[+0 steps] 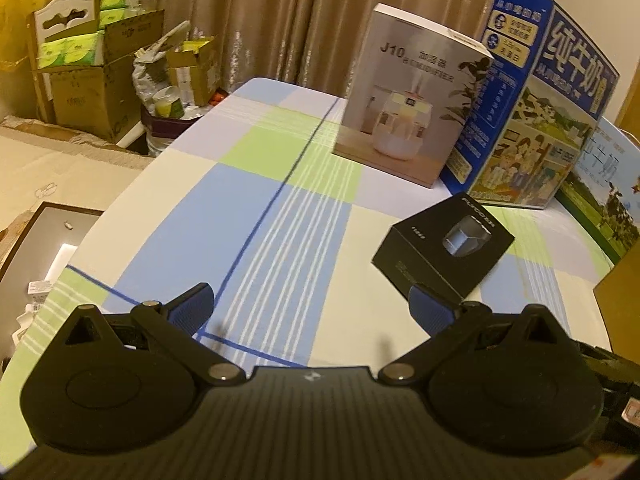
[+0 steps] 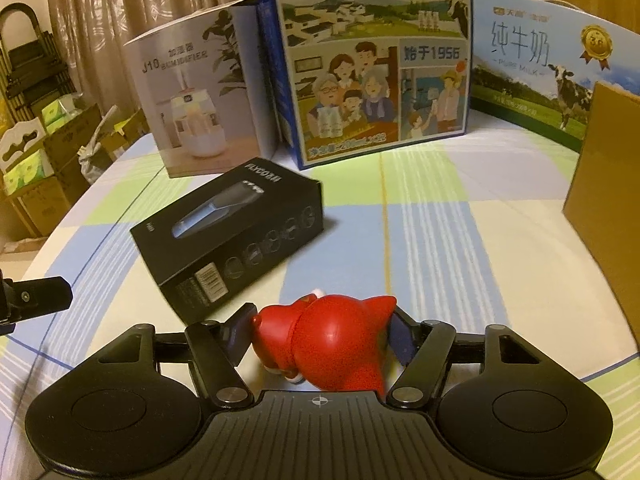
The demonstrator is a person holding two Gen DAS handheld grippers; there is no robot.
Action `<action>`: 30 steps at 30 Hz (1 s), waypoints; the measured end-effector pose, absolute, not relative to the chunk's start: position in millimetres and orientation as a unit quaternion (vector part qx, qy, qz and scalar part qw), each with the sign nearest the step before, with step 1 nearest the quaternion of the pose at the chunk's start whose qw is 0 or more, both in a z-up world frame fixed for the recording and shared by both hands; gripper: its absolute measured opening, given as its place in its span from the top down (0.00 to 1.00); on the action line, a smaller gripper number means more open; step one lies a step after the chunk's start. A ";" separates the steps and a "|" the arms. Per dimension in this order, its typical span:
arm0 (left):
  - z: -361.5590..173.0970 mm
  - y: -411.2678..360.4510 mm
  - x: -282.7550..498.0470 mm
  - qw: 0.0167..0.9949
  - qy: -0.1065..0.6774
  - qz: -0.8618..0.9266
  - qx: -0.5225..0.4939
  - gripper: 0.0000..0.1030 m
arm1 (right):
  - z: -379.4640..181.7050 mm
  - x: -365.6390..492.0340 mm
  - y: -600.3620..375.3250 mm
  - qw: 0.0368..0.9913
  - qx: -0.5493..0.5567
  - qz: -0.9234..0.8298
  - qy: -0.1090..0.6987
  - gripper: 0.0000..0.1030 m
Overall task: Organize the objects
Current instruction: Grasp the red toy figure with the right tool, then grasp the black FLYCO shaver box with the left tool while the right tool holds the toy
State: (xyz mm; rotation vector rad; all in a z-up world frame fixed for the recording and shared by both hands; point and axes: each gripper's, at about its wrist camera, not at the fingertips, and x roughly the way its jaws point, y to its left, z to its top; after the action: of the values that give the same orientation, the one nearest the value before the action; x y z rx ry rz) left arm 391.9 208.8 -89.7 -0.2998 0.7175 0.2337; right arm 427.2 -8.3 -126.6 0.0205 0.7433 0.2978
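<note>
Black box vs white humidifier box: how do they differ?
The black box lies flat on the table, nearer the tools; the white humidifier box stands upright further back, beside the blue milk carton. The black one is lower and dark, the white one taller and pale. Both show product pictures.

Left tongs [image 1: 311, 309] spread wide and empty, right tongs [image 2: 320, 334] clamped on something

shaver box [image 2: 228, 236] before humidifier box [image 2: 192, 108]

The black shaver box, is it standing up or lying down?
Lying down. The black shaver box rests flat on its broad side on the checked tablecloth, printed picture facing up, unlike the upright white humidifier box behind.
</note>
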 end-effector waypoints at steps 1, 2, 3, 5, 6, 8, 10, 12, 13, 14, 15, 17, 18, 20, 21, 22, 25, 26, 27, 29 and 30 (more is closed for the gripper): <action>-89.5 207.4 392.8 0.920 0.349 0.110 -0.143 0.01 | -126.0 427.5 -10.8 0.922 0.006 0.144 0.360 0.37; -88.7 205.0 394.3 0.922 0.347 0.104 -0.138 0.01 | -125.5 428.2 -14.4 0.922 0.002 0.144 0.359 0.37; -88.0 202.5 395.7 0.924 0.345 0.097 -0.132 0.01 | -124.8 429.3 -18.6 0.922 0.001 0.144 0.358 0.37; -86.0 194.3 398.8 0.930 0.340 0.073 -0.115 0.01 | -122.7 431.0 -28.6 0.923 0.001 0.146 0.357 0.37; -85.5 190.0 400.3 0.933 0.338 0.061 -0.106 0.01 | -121.6 431.8 -33.6 0.922 0.001 0.150 0.357 0.37; -84.5 180.0 403.3 0.938 0.334 0.037 -0.087 0.01 | -119.3 432.1 -42.5 0.920 -0.007 0.165 0.356 0.37; -84.2 170.9 407.6 0.941 0.333 0.017 -0.065 0.01 | -117.5 430.7 -49.1 0.919 -0.023 0.179 0.351 0.37; -83.7 163.9 413.0 0.944 0.329 0.004 -0.039 0.01 | -116.6 429.4 -56.0 0.919 -0.034 0.181 0.348 0.37; -83.5 162.6 415.8 0.944 0.327 0.001 -0.030 0.01 | -116.8 429.4 -60.1 0.919 -0.031 0.180 0.350 0.37; -83.3 162.0 419.3 0.945 0.326 -0.004 -0.023 0.01 | -117.4 429.7 -63.6 0.917 -0.027 0.181 0.354 0.37; -83.4 161.7 421.9 0.945 0.325 -0.007 -0.019 0.01 | -118.4 429.8 -65.8 0.915 -0.026 0.184 0.357 0.37; -84.6 160.5 426.2 0.945 0.325 -0.012 -0.011 0.01 | -120.7 428.8 -67.5 0.913 -0.033 0.190 0.360 0.37; -86.0 159.8 428.3 0.945 0.326 -0.015 -0.008 0.01 | -121.5 428.3 -67.7 0.912 -0.036 0.193 0.360 0.37; -89.0 157.2 432.8 0.946 0.323 -0.017 0.001 0.01 | -122.1 427.9 -68.2 0.911 -0.039 0.196 0.362 0.37; -90.3 156.5 434.3 0.947 0.321 -0.018 0.004 0.01 | -121.8 427.7 -68.5 0.910 -0.040 0.197 0.361 0.37; -91.6 155.8 437.4 0.947 0.321 -0.022 0.007 0.01 | -121.2 427.5 -68.5 0.910 -0.042 0.199 0.360 0.37; -93.5 151.4 447.2 0.948 0.317 -0.037 0.024 0.01 | -119.0 427.7 -70.3 0.911 -0.043 0.199 0.358 0.37; -94.7 149.9 452.3 0.947 0.318 -0.042 0.031 0.01 | -118.2 428.3 -71.6 0.911 -0.041 0.199 0.359 0.37; -96.3 148.0 457.2 0.946 0.319 -0.047 0.040 0.01 | -117.5 429.2 -72.7 0.911 -0.038 0.198 0.359 0.37; -99.5 144.8 463.9 0.946 0.316 -0.061 0.049 0.01 | -116.1 430.4 -75.2 0.911 -0.035 0.196 0.360 0.37; -101.6 143.4 466.2 0.944 0.317 -0.072 0.049 0.01 | -115.7 430.5 -76.5 0.912 -0.034 0.196 0.360 0.37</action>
State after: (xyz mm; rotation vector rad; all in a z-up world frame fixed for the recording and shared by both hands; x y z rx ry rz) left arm 466.2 143.4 -101.6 0.1004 0.6470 -0.1461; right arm 430.5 -76.5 -115.7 -0.0697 0.7425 0.4031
